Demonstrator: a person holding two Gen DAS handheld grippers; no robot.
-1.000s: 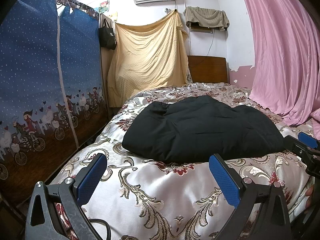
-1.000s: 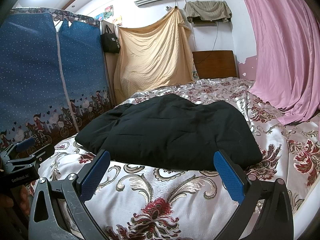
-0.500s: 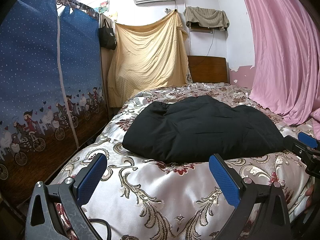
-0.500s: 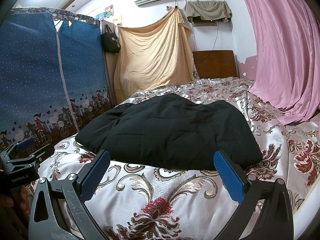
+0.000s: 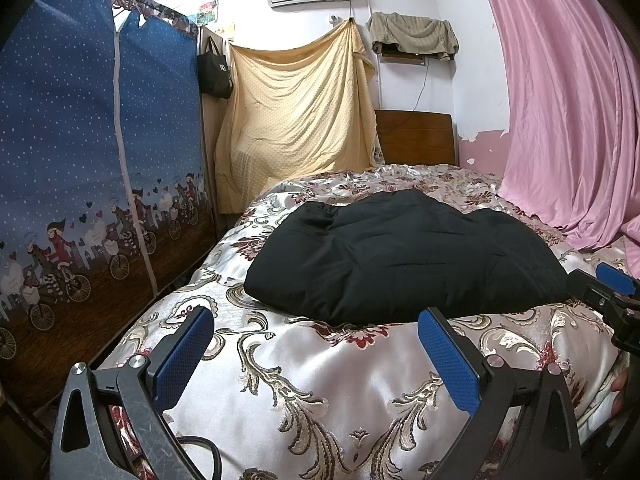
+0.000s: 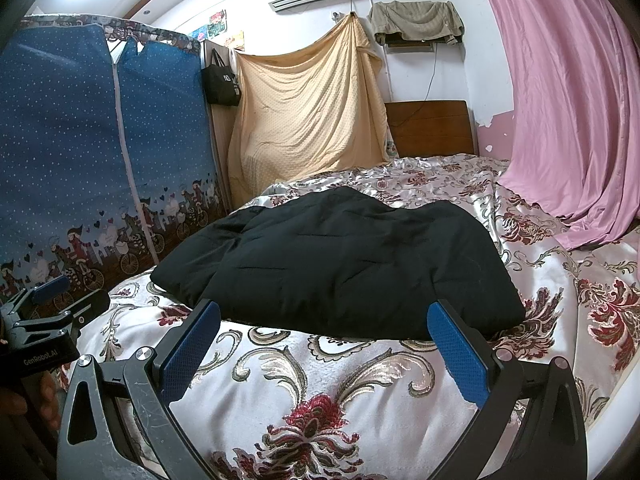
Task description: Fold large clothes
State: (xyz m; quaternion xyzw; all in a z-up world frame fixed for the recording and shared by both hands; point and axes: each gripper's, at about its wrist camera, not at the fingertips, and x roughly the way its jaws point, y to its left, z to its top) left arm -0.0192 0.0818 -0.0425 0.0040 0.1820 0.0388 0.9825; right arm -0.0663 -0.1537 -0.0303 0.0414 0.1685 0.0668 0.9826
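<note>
Nothing moved since earlier | folded black padded garment (image 5: pixel 404 258) frame centre on floral satin bedspread (image 5: pixel 320 380) | left gripper (image 5: pixel 316 352) wide, empty | right gripper (image 6: pixel 324 344) wide, empty; its view alone shows garment's right edge

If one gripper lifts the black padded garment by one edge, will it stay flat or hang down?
The black quilted padded garment would probably sag and unfold, since it lies in soft puffy folds. It looks bulky yet likely light. It may slide easily on the shiny floral satin bedcover.

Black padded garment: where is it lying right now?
In both wrist views the black padded garment lies folded on the floral bedspread, mid-bed, ahead of both open hand-held grippers, with the pink curtain to its right.
</note>
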